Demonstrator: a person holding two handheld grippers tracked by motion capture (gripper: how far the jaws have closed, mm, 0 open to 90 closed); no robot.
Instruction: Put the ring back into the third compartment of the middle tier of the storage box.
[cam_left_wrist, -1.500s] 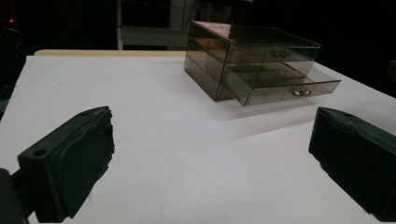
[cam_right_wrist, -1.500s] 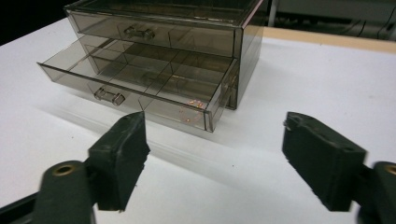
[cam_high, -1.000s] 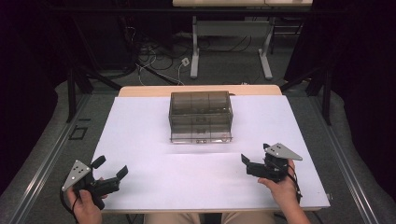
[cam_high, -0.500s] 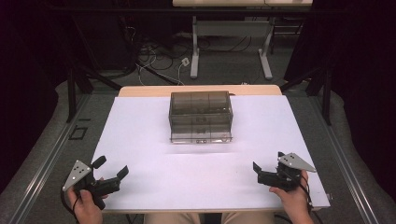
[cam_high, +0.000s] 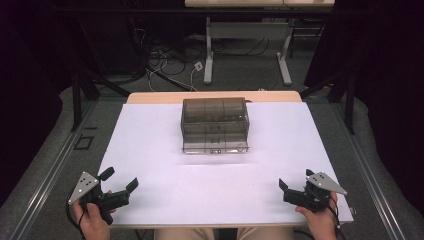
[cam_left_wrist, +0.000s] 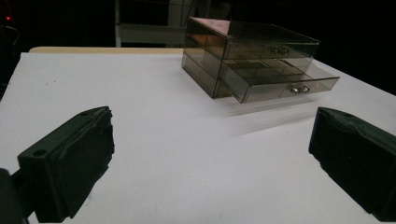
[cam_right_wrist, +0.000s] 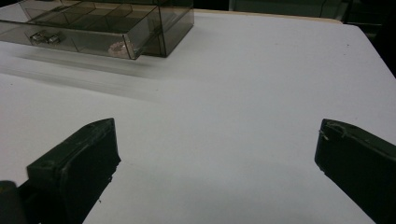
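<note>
**Right hand drawn back, drawer left ajar**

The smoky plastic drawer box (cam_high: 215, 125) sits mid-table toward the far edge, its lower drawer (cam_left_wrist: 280, 81) pulled partly out, something pale and round (cam_right_wrist: 120, 48) inside. My right gripper (cam_high: 294, 188) has retreated to the table's (cam_high: 150, 150) near right corner, jaws spread and empty. My left gripper (cam_high: 120, 182) stays at the near left, jaws released too. I judge the opening step finished.

No legible text or labels
</note>
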